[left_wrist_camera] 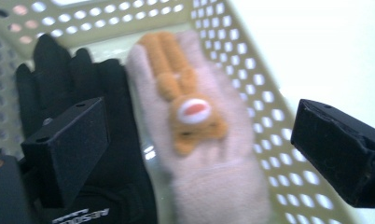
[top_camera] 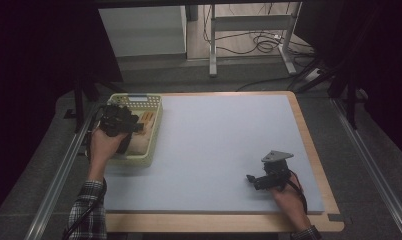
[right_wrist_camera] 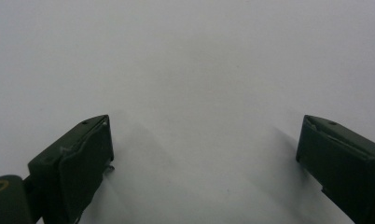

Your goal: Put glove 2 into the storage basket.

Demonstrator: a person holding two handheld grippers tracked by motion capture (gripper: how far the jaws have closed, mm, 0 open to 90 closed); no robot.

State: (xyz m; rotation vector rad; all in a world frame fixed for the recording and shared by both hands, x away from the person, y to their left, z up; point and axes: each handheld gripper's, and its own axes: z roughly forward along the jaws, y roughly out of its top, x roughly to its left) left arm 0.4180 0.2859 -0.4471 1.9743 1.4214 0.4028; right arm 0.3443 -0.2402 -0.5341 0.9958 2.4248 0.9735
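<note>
Over at the left edge of the table (top_camera: 309, 131), the person's left hand (top_camera: 103, 146) holds the left gripper (top_camera: 120, 120) above a pale yellow perforated basket (top_camera: 156, 131), pointed down into it. Along that gripper's own view its two black jaws stand wide apart, and between them lies a pink glove (left_wrist_camera: 213, 158) with a small orange plush animal (left_wrist_camera: 188, 109) sewn on its back, its white muzzle toward the camera. The glove looks blurred there. It lies on the basket's floor, fingers pointing toward the far wall, its right side close against the holed side wall (left_wrist_camera: 269, 116). Just beside it on the other side, touching or nearly so, lies a black glove (left_wrist_camera: 111, 93), with white lettering near its cuff; the nearer jaw covers part of it. Neither jaw touches the pink glove, as far as I can tell. The right hand (top_camera: 288, 196) rests near the front right corner of the grey-blue mat (top_camera: 219, 140) that covers most of the tabletop, holding the right gripper (top_camera: 259, 181) low and aimed leftward, the grey three-cornered plate on top. In its own view the jaws are spread wide with bare mat (right_wrist_camera: 190, 70) between them, gripping nothing. A plaid sleeve (top_camera: 89, 210) shows on the left forearm.
</note>
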